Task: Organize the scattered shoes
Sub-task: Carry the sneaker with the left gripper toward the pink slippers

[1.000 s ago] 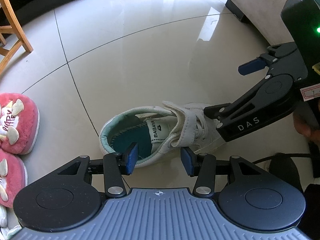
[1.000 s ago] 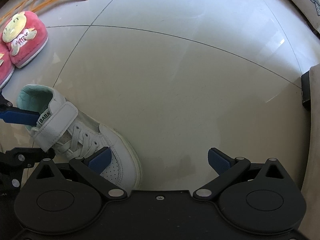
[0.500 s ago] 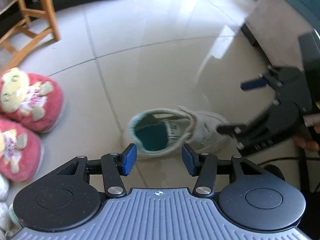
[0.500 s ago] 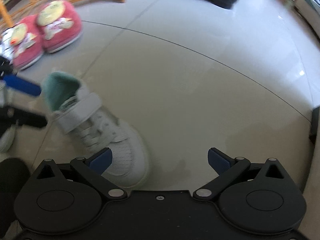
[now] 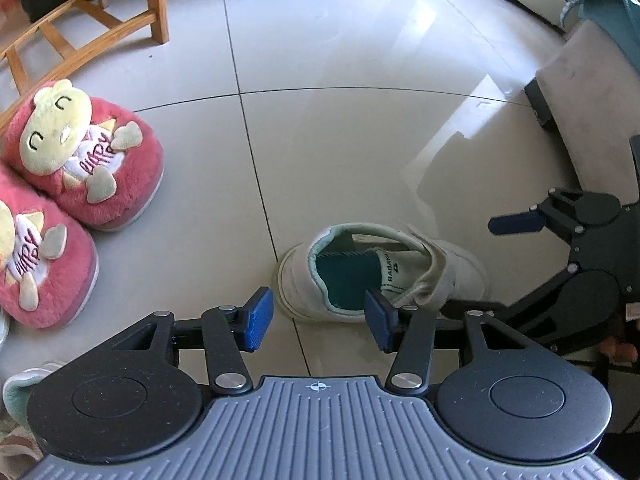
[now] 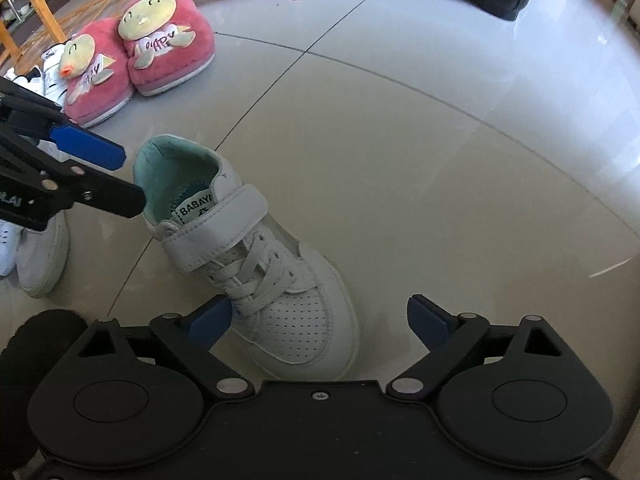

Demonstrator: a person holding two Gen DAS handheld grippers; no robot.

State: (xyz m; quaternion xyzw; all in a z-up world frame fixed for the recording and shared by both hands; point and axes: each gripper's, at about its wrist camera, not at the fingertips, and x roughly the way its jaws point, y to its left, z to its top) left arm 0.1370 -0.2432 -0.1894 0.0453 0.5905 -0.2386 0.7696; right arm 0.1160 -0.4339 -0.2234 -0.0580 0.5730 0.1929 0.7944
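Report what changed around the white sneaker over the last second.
The left claw drew back from the white sneaker, bringing both pink slippers into its view. The right claw is closing, gripping nothing. The sneaker stays on the tiled floor, held by neither.

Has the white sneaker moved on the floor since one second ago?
No. The sneaker still has its heel over the same tile joint, at the same angle to it; only the camera views have changed.

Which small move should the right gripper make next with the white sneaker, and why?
Probably sink a little and finish closing across the toe. The right gripper has its jaws closing, with the white sneaker standing on the floor, its toe between them, not yet pinched. The left gripper hangs empty above the heel.
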